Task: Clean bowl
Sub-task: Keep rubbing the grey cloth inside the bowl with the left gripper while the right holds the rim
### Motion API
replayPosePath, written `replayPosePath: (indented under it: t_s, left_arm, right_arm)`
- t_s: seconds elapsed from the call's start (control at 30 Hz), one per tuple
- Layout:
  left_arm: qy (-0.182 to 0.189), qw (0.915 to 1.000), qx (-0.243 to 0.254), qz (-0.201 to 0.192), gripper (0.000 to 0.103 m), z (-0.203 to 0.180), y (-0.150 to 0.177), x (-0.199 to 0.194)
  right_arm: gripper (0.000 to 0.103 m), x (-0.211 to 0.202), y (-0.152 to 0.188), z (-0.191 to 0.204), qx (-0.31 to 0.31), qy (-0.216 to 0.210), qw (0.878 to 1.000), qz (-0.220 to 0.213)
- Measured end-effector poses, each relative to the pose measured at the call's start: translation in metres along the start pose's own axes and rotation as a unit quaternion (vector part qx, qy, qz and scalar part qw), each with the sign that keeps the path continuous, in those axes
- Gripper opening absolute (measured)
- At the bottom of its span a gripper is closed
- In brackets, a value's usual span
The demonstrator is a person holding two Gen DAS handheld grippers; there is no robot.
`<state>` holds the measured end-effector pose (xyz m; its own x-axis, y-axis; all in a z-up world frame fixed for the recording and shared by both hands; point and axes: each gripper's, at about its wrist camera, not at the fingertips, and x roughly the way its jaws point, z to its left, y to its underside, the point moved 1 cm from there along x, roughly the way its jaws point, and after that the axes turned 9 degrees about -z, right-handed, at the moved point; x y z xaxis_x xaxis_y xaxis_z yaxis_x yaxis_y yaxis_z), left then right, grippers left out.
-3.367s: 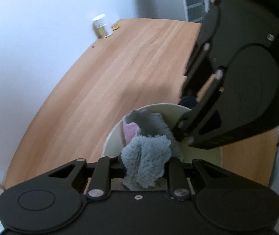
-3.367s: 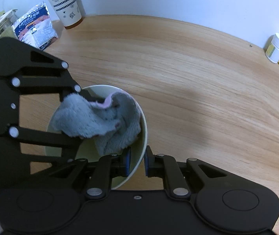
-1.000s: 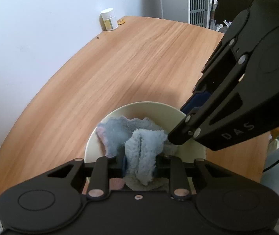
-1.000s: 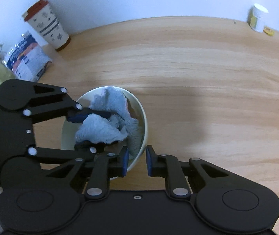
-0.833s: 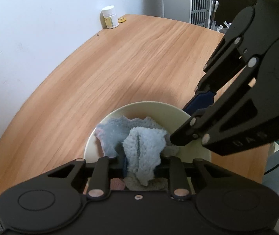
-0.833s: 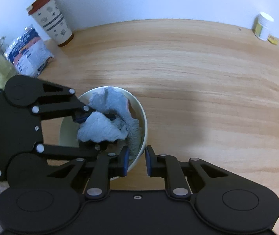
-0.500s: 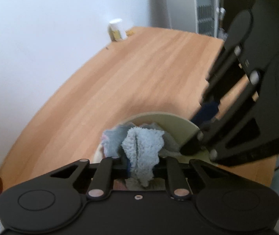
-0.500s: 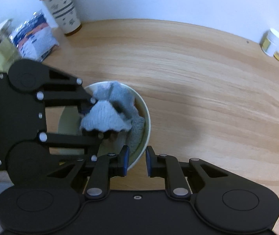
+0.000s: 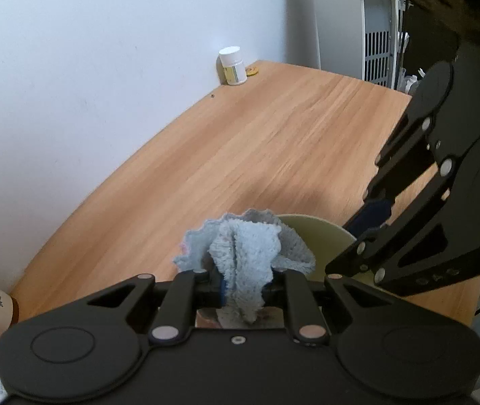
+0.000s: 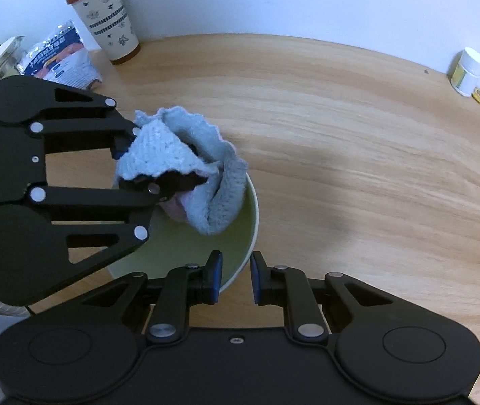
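The bowl (image 10: 251, 222) is sitting at centre-left of the right wrist view, on the wooden table (image 10: 358, 155), w/ its near rim between the fingers of the right gripper (image 10: 235, 278). The jaws are clamping on that rim, one pad inside and one outside. The left gripper (image 9: 245, 285) is clenching tight on the grey-blue cloth (image 9: 246, 253), which is hanging over the upper left part of the bowl, partly above the rim.

The bowl is looking hard and glazed, so probably slippery and breakable; the rim is the only thin place to hold, and a grip there is letting it tip if pushed too hard. The cloth is soft and fluffy, light, and folding easily, so it is better to pinch it at a thick bunch, as it is being pinched now.
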<state>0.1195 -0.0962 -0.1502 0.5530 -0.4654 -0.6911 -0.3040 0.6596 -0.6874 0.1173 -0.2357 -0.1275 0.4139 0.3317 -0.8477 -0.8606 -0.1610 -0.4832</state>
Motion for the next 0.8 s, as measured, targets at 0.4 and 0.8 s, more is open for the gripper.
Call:
replayPosePath:
  t_s: [0.4,0.8]
  left_arm:
    - [0.038,0.9980,-0.045,0.020,0.014,0.005,0.012,0.015]
    - [0.007,0.9991,-0.042,0.009,0.014,0.008,0.001,-0.003]
  right_arm:
    - [0.020,0.001,-0.004,-0.003,0.002,-0.005,1.000,0.004]
    - [0.021,0.007,-0.004,-0.002,0.010,-0.007,1.000,0.009]
